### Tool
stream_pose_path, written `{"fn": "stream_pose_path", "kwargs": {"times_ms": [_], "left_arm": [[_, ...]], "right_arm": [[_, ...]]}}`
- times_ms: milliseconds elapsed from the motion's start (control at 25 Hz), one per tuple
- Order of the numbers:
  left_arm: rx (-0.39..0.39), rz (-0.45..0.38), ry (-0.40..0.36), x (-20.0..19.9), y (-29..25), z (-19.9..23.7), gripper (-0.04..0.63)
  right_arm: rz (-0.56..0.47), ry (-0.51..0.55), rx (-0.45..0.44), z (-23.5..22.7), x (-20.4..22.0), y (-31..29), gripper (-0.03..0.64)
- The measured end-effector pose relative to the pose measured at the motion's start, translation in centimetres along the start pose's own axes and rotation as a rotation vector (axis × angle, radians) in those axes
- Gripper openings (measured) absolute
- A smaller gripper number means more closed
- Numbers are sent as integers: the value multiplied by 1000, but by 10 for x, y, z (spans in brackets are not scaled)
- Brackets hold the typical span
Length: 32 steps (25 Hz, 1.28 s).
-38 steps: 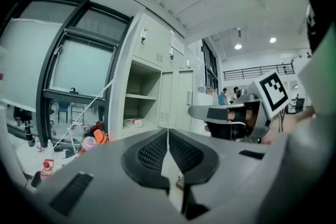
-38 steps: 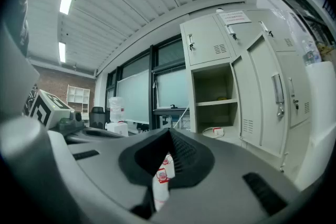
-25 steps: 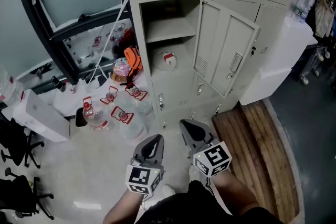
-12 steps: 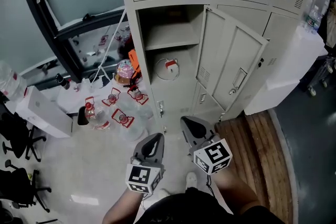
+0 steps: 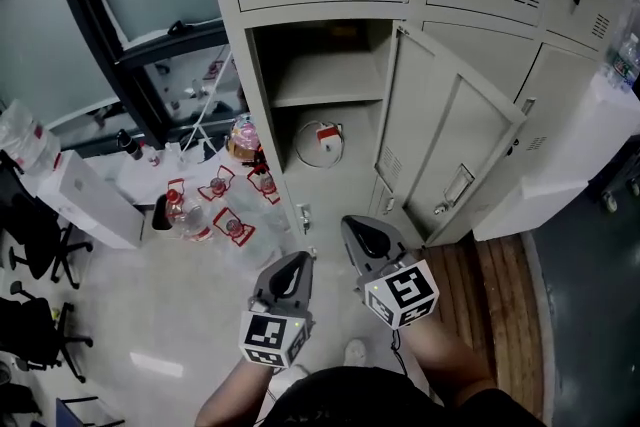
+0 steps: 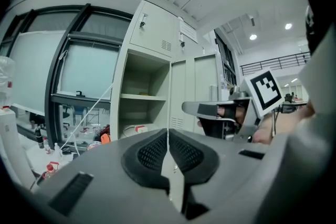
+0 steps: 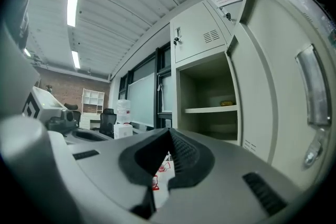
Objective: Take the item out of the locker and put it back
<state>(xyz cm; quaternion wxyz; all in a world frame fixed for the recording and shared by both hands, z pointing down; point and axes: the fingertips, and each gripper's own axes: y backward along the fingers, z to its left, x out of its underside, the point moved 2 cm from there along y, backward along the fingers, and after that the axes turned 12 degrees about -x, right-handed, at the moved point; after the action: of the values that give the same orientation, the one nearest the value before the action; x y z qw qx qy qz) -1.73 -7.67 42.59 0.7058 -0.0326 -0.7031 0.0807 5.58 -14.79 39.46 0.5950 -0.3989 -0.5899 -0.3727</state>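
The open locker compartment (image 5: 320, 105) has a shelf across its middle. Under the shelf lies a round white item with a red label (image 5: 320, 143), also visible in the left gripper view as the white item (image 6: 135, 129). The locker door (image 5: 455, 140) swings out to the right. My left gripper (image 5: 296, 261) and right gripper (image 5: 352, 225) hover side by side low in front of the locker, well short of it. Both are shut with nothing between the jaws, as the left jaws (image 6: 168, 136) and right jaws (image 7: 169, 136) show. A small yellow thing (image 7: 227, 103) sits on the shelf.
Several water bottles with red labels (image 5: 215, 205) stand on the floor left of the locker, by an orange object (image 5: 245, 137) and a white box (image 5: 85, 200). Office chairs (image 5: 30, 245) are at the far left. A wooden platform (image 5: 500, 285) lies to the right under the door.
The locker has come closer and more central in the head view. Both grippers keep their place in front of the body, still shut.
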Motion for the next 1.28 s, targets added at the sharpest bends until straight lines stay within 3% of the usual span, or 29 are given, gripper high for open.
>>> {"fn": "stream_pose_path", "kwargs": {"times_ms": [240, 600, 960, 1280], "left_arm": [[-55, 3, 15, 1, -21, -13, 12], [-79, 15, 19, -2, -44, -27, 12], [-48, 17, 32, 0, -65, -12, 12], [15, 13, 27, -1, -80, 18, 12]], "right_arm": [[-8, 7, -39, -28, 0, -3, -5], [-8, -2, -39, -55, 6, -13, -5], [12, -20, -2, -77, 14, -42, -5], [39, -59, 85, -99, 28, -83, -3]]}}
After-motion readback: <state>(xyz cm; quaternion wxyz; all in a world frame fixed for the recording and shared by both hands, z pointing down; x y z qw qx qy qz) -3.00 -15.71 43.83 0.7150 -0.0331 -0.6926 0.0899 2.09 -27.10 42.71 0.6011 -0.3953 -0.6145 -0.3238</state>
